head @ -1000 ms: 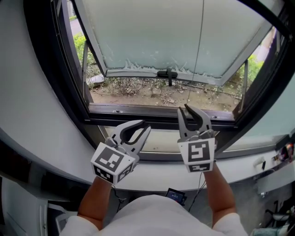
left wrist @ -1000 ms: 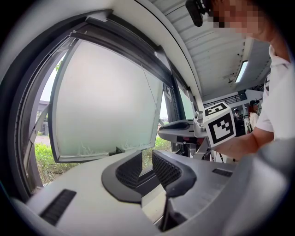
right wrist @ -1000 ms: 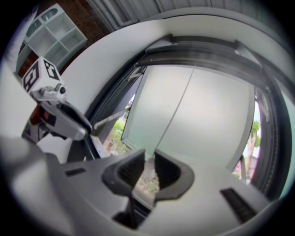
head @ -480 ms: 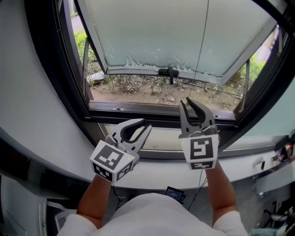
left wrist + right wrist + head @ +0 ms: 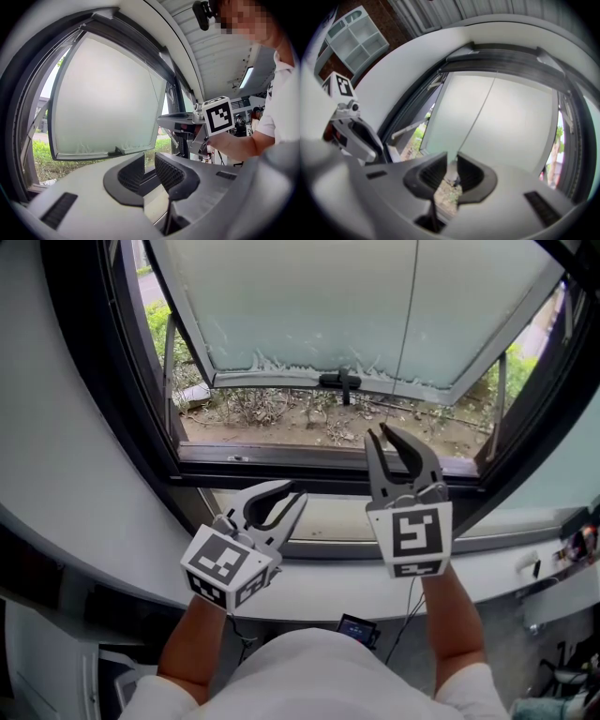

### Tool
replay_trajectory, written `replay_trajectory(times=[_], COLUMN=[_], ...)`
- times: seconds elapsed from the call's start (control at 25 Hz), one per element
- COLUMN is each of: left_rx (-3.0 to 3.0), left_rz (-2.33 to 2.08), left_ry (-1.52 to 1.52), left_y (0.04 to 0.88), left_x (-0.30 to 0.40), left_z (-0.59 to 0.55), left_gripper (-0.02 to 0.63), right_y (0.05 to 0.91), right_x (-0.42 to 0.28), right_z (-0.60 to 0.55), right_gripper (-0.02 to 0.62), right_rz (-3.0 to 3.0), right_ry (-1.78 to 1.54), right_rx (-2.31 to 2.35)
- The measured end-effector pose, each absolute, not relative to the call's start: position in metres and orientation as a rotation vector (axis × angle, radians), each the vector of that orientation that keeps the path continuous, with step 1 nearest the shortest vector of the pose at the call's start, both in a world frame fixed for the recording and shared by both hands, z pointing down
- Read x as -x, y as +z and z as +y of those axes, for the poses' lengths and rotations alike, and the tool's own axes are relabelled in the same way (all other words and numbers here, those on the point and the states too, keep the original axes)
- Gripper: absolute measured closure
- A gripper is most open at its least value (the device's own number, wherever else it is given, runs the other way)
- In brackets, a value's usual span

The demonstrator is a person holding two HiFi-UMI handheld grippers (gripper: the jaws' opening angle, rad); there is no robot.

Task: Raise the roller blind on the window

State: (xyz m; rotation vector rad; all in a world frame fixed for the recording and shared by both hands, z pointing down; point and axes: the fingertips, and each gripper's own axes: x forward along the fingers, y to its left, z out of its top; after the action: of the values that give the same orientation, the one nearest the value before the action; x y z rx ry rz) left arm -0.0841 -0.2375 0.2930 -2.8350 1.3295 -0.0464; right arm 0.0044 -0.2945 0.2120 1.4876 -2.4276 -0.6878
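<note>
A thin blind cord [image 5: 410, 306] hangs down in front of the frosted window sash [image 5: 300, 306]. My right gripper [image 5: 379, 430] is raised level at the lower part of the cord, jaws apart. In the right gripper view the cord [image 5: 480, 117] runs down to the gap of the right gripper [image 5: 452, 159]; no pad presses on it. The dark blind housing [image 5: 506, 63] spans the top of the window. My left gripper [image 5: 292, 495] is lower left by the sill and open, with nothing between its jaws; it shows too in its own view [image 5: 150, 161].
The sash is tilted outward, with a black handle [image 5: 342, 382] on its lower edge. A dark window frame [image 5: 281, 472] and a white sill [image 5: 319, 521] lie under the grippers. Bare ground and shrubs [image 5: 309, 418] show outside. White wall curves round on the left.
The right gripper has risen a little along the cord toward the window. The left gripper has stayed where it was.
</note>
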Motion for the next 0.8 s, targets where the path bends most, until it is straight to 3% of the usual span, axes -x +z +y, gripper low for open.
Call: replay_trajectory(times=[0.8], left_rx=[2.892], left_rz=[1.315], left_ry=[-0.052], left_y=[0.307], left_x=[0.075], left_z=[-0.238], left_gripper=[0.525], right_y=[0.172], right_x=[-0.02], right_z=[-0.295], right_gripper=[0.52], right_rz=[-2.433], right_ry=[-0.751], right_rx=[-1.548])
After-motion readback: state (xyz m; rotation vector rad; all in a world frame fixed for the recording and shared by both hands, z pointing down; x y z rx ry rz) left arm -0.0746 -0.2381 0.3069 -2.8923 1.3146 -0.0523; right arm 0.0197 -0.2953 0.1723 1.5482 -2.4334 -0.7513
